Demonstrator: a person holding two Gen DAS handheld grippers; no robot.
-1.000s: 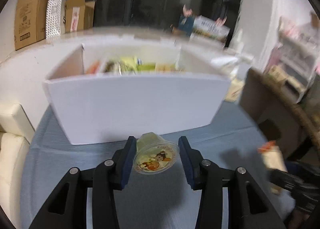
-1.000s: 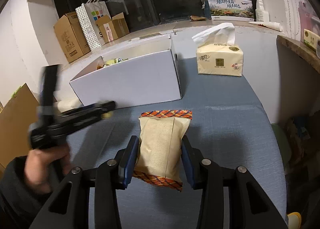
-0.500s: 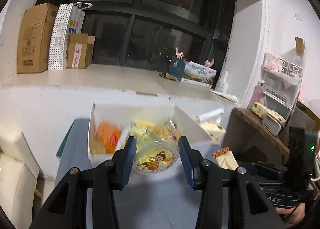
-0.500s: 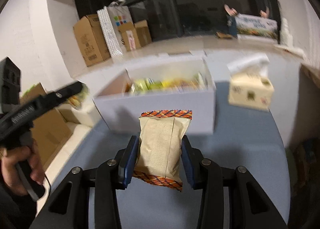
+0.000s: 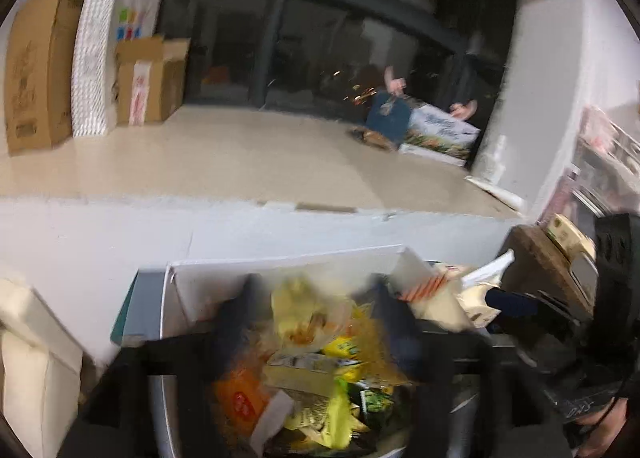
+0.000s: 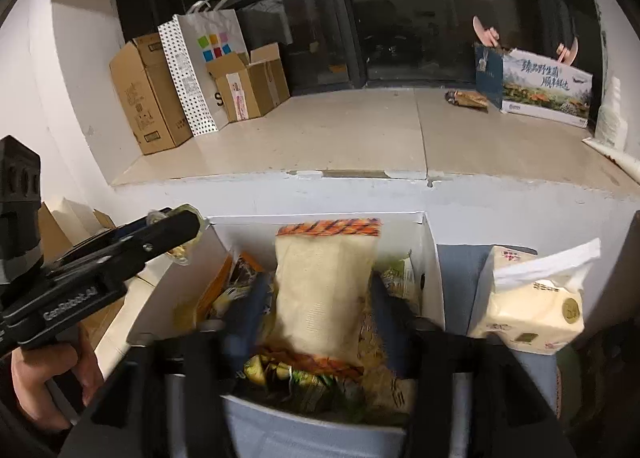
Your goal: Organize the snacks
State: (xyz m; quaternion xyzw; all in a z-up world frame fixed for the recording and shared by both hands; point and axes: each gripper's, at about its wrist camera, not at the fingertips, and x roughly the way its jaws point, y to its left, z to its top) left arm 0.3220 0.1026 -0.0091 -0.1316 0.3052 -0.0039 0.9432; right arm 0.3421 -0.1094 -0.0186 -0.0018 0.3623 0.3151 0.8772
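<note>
My left gripper (image 5: pixel 310 310) is shut on a small jelly cup (image 5: pixel 304 314), blurred by motion, over the open white box (image 5: pixel 208 282) full of snack packs. In the right wrist view the same gripper (image 6: pixel 180 234) reaches in from the left with the cup (image 6: pixel 182 250) at its tip, at the box's left wall. My right gripper (image 6: pixel 320 298) is shut on a beige snack bag (image 6: pixel 324 294) with orange patterned ends, held upright above the box (image 6: pixel 434 282).
A tissue pack (image 6: pixel 532 302) stands on the blue table right of the box. Behind is a pale ledge (image 6: pixel 360 134) with cardboard boxes (image 6: pixel 148 94), a dotted paper bag (image 6: pixel 196 70) and a printed carton (image 6: pixel 544 86). A wooden shelf (image 5: pixel 548 266) is at right.
Both grippers have moved forward and now hang over the open box with their snacks. The left view is blurred by motion.
</note>
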